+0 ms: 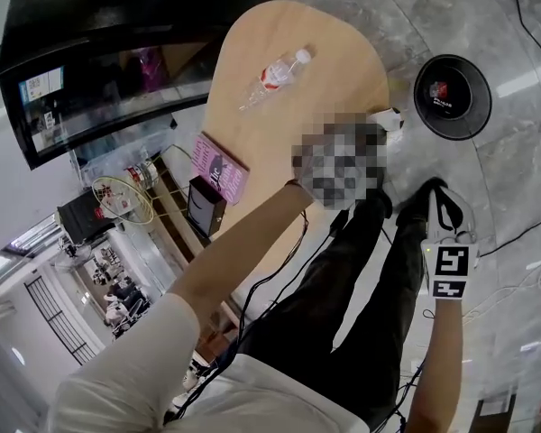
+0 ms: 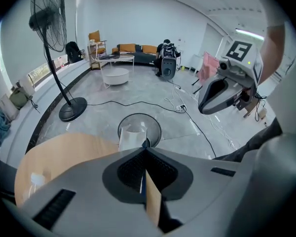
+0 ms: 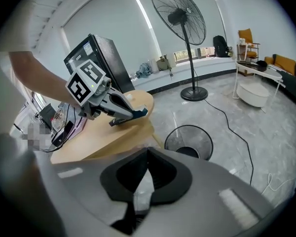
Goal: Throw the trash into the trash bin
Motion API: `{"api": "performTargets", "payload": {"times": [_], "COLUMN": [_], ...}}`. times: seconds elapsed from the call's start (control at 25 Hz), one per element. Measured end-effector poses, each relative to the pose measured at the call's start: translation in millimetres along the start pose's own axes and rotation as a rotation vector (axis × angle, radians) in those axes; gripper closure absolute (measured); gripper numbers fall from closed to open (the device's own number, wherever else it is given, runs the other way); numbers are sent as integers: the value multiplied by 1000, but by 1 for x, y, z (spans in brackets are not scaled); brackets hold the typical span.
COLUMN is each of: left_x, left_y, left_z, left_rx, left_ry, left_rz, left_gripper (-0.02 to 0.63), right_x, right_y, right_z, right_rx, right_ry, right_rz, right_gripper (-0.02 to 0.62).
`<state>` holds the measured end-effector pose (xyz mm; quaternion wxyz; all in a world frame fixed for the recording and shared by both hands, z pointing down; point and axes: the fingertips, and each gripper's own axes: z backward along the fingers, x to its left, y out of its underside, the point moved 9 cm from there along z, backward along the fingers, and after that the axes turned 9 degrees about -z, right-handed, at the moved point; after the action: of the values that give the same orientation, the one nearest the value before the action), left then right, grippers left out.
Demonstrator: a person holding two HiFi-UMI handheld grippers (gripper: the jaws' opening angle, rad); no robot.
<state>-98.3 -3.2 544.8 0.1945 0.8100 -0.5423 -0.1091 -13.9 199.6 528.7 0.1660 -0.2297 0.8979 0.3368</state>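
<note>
head view: wooden table (image 1: 284, 124) on grey stone floor (image 1: 415, 7); left fingers (image 2: 128, 169) pinch tan card (image 2: 153, 201), right fingers (image 3: 163, 174) pale scrap (image 3: 143, 194)

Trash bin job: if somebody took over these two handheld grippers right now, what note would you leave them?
Left gripper: shut on a thin tan card scrap.
Right gripper: shut on a pale whitish scrap.
The black round wire-mesh trash bin stands on the floor beside the light wooden table; something already lies inside.
A clear plastic bottle with a red label lies on the table.
Left to do: drop both scraps in the bin, then probably the bottle.
</note>
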Motion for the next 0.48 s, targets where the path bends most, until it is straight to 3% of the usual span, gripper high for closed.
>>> {"api": "performTargets", "payload": {"times": [0.32, 0.48], "left_x": [-3, -4], "left_y": [-54, -73], "left_z": [-36, -62], "left_rx": [-62, -103], "left_ry": [23, 38], "left_rz": [46, 95], "left_gripper": [598, 598], "right_x": [-35, -50], "right_y": [14, 23], "right_z": [19, 26], "right_rx": [-32, -39], "right_ry": [39, 77], "right_rz": [-62, -20], "right_gripper": [584, 584]}}
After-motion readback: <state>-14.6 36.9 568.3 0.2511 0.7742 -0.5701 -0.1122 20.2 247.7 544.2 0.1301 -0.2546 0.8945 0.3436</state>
